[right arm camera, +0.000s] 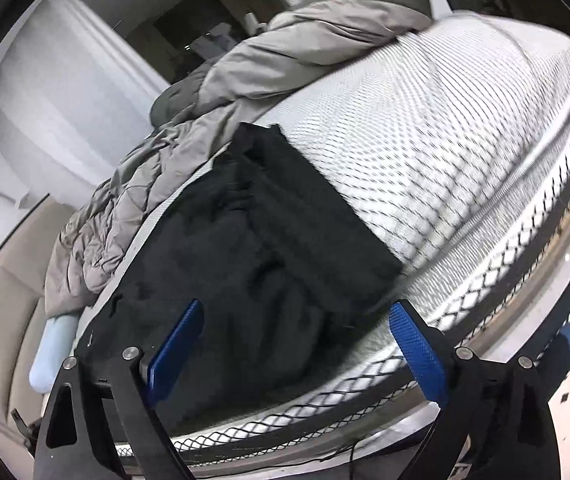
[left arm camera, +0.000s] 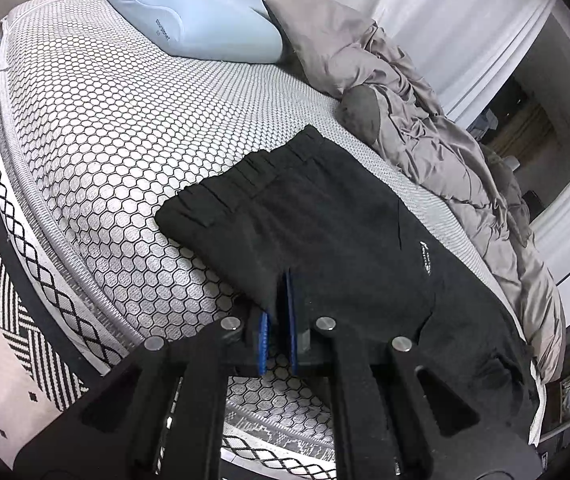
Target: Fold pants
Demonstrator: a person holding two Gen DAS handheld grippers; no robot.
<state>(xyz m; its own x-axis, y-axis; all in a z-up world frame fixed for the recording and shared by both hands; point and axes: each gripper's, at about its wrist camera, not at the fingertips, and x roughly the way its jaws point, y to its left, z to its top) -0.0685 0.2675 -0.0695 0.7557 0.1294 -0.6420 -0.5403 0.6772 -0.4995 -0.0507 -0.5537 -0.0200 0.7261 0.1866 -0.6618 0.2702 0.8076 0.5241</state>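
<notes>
Black pants (left arm camera: 325, 224) lie flat on the honeycomb-patterned mattress (left arm camera: 105, 128), waistband towards the pillow, a small white logo near one pocket. My left gripper (left arm camera: 279, 304) is shut on the pants' near edge, the blue pads pinching the fabric. In the right wrist view the pants (right arm camera: 265, 248) lie on the mattress (right arm camera: 445, 128) with the far end squared off. My right gripper (right arm camera: 297, 320) is open and empty, its blue pads (right arm camera: 177, 340) spread wide just over the near part of the pants.
A light blue pillow (left arm camera: 193, 16) lies at the head of the bed. A crumpled grey duvet (left arm camera: 425, 112) runs along the far side, also in the right wrist view (right arm camera: 205, 100). A black-and-white patterned rug (left arm camera: 5, 280) covers the floor beside the bed.
</notes>
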